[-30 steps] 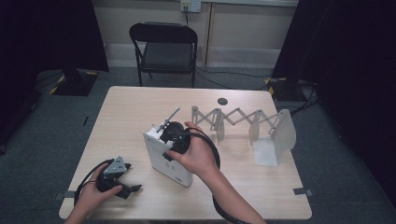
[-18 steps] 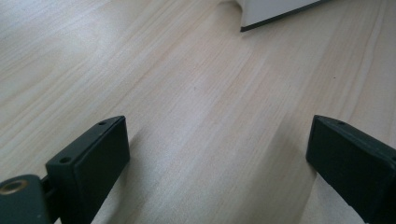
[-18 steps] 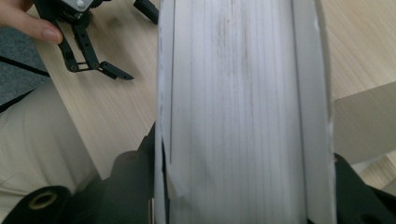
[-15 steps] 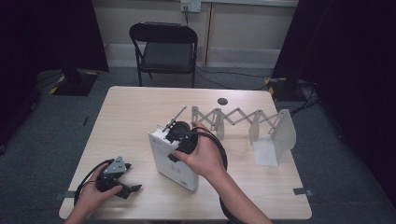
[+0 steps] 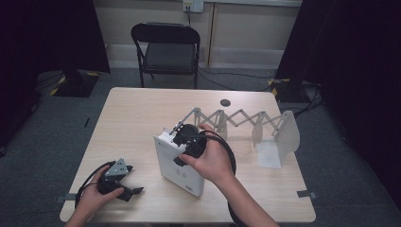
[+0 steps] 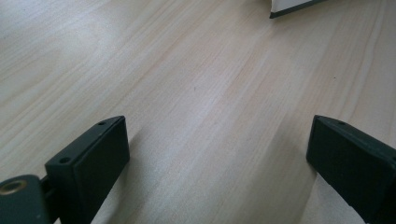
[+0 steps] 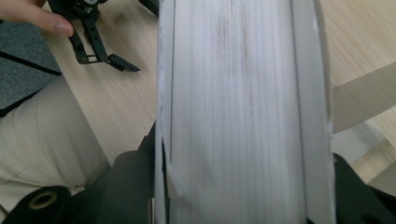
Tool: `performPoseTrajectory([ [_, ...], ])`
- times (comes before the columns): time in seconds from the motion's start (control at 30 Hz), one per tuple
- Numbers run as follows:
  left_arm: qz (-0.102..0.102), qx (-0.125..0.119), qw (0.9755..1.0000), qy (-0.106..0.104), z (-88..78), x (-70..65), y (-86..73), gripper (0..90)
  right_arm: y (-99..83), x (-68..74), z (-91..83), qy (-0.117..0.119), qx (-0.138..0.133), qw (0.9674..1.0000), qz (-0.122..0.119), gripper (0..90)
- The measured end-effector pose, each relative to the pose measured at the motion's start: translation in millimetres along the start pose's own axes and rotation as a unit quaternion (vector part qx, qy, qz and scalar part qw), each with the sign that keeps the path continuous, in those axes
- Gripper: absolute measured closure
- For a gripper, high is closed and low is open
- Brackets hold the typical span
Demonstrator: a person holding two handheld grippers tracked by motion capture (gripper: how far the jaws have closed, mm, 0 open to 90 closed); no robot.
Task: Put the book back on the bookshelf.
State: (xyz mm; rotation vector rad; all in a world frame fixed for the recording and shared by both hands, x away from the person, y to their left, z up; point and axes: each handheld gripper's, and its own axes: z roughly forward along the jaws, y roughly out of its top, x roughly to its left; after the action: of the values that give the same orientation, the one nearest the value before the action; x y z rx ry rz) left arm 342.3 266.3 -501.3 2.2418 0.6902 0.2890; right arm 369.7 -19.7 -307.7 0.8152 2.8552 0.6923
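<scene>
Book (image 5: 178,163) (white, tilted) clamped in right gripper (image 5: 187,142).

Even overhead light, dark surroundings

We see the pale worktop (image 5: 137,118) lit evenly with soft shadows; black curtains swallow the sides, and the close book (image 7: 243,112) pages look softly blurred.

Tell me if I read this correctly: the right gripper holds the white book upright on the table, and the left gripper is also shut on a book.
Not quite. The right gripper does clamp the white book, standing on the table. But the left gripper is open: the left gripper view shows its jaws wide apart with only bare wood between them.
</scene>
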Motion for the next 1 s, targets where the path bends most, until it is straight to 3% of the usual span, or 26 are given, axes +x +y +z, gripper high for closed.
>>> performPoseTrajectory([
  [1.0,-0.001,0.001,1.0,-0.003,0.9,0.3,0.6,4.4,-29.2,-8.3,-21.5,-0.006,0.006,1.0,-0.001,52.9],
])
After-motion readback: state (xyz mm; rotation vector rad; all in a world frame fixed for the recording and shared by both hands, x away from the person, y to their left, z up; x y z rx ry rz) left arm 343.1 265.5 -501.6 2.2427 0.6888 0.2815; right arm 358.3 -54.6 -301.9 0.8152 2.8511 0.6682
